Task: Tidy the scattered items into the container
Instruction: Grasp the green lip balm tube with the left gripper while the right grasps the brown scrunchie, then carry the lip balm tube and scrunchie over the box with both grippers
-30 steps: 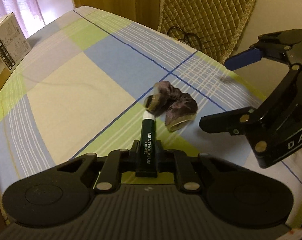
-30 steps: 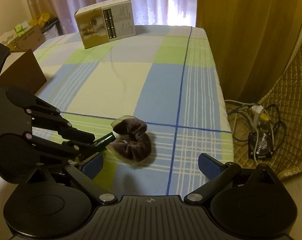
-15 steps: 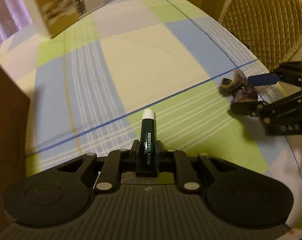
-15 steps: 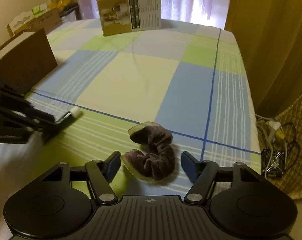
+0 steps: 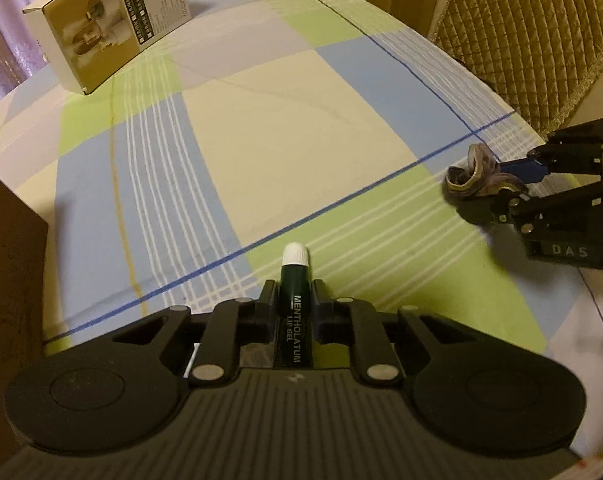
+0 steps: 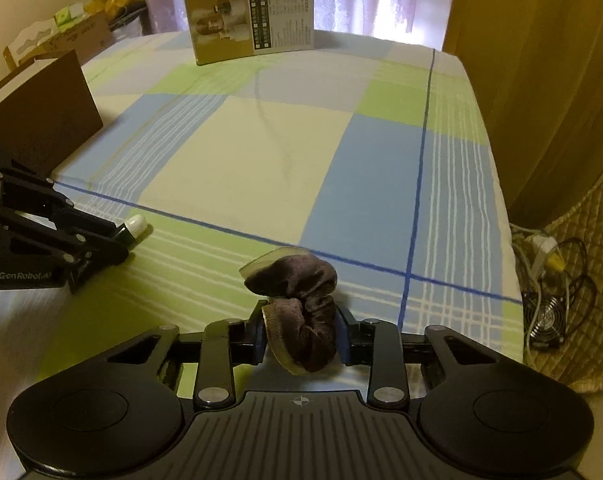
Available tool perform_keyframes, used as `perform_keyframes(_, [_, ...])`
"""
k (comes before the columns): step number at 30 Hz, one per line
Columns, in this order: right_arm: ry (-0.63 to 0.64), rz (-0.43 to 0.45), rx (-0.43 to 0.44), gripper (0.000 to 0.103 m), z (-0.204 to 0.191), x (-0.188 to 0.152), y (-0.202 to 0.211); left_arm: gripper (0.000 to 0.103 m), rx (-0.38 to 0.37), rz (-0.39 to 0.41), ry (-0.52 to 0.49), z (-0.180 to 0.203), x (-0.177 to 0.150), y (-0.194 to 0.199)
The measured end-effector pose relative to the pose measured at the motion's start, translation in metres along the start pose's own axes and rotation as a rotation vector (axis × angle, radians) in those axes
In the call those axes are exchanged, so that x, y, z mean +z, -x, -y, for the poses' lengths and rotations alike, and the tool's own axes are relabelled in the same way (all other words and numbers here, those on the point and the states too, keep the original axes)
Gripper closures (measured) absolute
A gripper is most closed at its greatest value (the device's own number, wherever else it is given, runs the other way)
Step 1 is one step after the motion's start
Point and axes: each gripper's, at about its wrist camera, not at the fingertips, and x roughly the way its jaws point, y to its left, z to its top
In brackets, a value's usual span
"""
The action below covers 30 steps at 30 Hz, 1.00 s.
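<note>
Left gripper (image 5: 294, 300) pinching lip gel tube (image 5: 295, 304) low on barrel, white cap forward, lifted off plaid tablecloth (image 5: 261, 128), likely so cap drops first into container. Right gripper (image 6: 299, 334) clamped across velvet scrunchie (image 6: 301, 312), squeezed mid-loop for firm hold on soft fabric. Brown cardboard box (image 6: 37, 120) at left table edge, apparently the container, near left gripper. Printed product box (image 6: 253, 12) at far end, untouched.
</note>
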Motion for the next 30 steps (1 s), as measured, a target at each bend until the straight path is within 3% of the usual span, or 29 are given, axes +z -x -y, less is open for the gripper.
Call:
perform_keyframes(12, [0.002, -0.027, 0.084, 0.074, -0.028, -0.008, 0.019, 0.090, -0.005, -0.006, 0.057, -0.009, -0.033, 0.026])
perform_keyframes(30, [0.139, 0.030, 0.233, 0.074, -0.111, 0.001, 0.064, 0.090, -0.028, 0.157, 0.204, -0.032, -0.094, 0.132])
